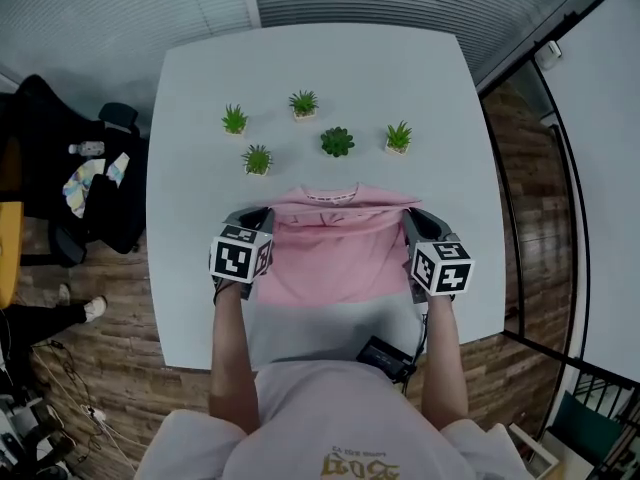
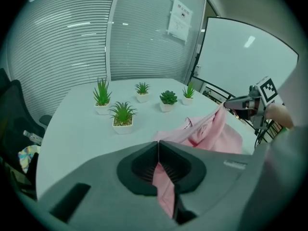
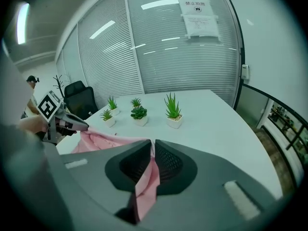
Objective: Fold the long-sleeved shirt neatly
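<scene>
Shirt (image 1: pixel 335 258) spread wide over table (image 1: pixel 200 168) | left gripper (image 2: pixel 158 150), right gripper (image 3: pixel 153 150) each clamped on a side edge | likely so fold lands square

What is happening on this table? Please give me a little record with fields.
Surface: white table
Garment: pink shirt, stretched between the two grippers
Left gripper: shut on the shirt's fabric
Right gripper: shut on the shirt's fabric
Beyond the shirt: five small potted plants, apart from it
</scene>
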The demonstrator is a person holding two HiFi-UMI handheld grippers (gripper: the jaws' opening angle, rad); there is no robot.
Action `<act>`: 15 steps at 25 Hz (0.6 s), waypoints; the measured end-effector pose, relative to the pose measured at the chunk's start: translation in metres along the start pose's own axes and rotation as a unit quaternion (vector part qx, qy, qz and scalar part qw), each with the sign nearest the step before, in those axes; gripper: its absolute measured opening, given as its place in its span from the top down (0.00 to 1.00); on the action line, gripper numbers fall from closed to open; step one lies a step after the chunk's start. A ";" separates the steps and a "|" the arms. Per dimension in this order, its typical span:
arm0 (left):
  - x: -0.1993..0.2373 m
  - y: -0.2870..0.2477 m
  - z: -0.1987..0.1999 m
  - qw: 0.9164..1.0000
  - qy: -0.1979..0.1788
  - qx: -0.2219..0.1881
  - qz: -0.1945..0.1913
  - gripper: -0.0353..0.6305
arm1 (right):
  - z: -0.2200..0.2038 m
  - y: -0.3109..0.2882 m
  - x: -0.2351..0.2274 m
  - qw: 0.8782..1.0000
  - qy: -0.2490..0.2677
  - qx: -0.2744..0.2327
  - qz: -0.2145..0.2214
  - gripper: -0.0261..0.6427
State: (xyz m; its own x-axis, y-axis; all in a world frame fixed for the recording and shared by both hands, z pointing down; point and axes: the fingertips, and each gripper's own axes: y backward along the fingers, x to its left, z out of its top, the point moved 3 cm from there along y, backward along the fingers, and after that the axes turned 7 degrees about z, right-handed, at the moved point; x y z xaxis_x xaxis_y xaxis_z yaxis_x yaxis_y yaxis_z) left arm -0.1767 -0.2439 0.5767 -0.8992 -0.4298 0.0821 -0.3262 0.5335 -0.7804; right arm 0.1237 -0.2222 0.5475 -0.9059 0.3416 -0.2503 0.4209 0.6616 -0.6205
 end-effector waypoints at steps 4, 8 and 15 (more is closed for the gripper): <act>0.001 -0.013 -0.007 1.000 0.006 0.012 -0.007 0.93 | -0.008 -0.012 -0.003 1.000 -0.008 0.007 -0.002 0.90; 0.001 -0.021 -0.010 1.000 0.013 0.016 -0.009 0.82 | -0.009 -0.014 -0.006 1.000 -0.010 0.003 -0.010 0.85; 0.006 -0.013 -0.002 1.000 0.012 -0.013 0.025 0.70 | -0.019 0.002 0.000 0.999 -0.026 -0.013 -0.013 0.84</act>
State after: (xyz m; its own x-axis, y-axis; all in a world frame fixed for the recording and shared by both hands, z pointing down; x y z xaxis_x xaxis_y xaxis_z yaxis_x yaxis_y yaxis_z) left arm -0.1781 -0.2517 0.5889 -0.9215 -0.3839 0.0587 -0.2875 0.5729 -0.7676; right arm 0.1258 -0.2081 0.5605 -0.9176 0.2888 -0.2732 0.3974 0.6870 -0.6084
